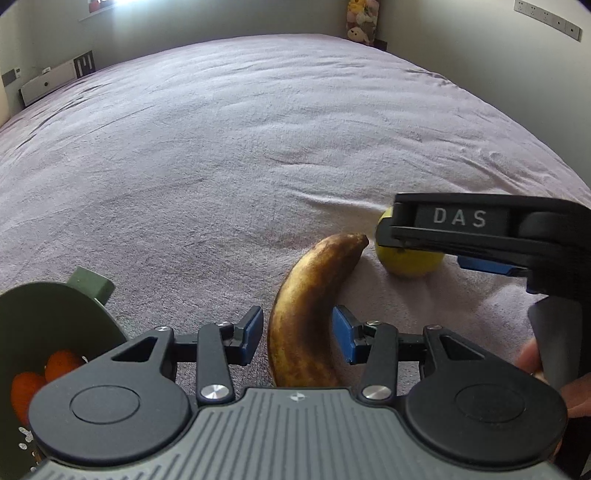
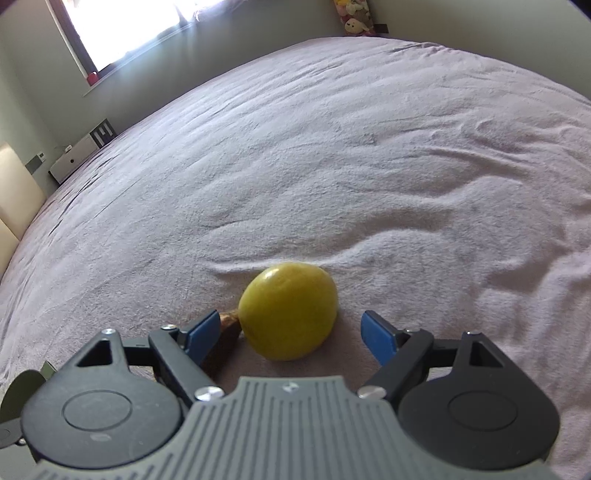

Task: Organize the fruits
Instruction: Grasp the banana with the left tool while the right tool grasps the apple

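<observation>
A brown-spotted banana (image 1: 310,314) lies on the lilac blanket, its near half between the blue pads of my left gripper (image 1: 299,334). That gripper is open, with a thin gap at the left pad and the right pad at the banana's edge. A round yellow fruit (image 2: 288,310) rests just past the banana's tip (image 2: 231,325). My right gripper (image 2: 290,326) is open around the yellow fruit, with space on both sides. From the left wrist, the right gripper (image 1: 417,243) reaches in from the right over the yellow fruit (image 1: 410,262). A dark green bowl (image 1: 44,317) at the near left holds orange fruits (image 1: 62,363).
The blanket-covered bed (image 1: 258,147) stretches far ahead with shallow wrinkles. A white bedside unit (image 1: 48,83) stands at the far left, and plush toys (image 1: 362,18) sit in the far corner. A person's hand (image 1: 532,360) holds the right gripper's handle. The green bowl's edge (image 2: 22,391) shows lower left.
</observation>
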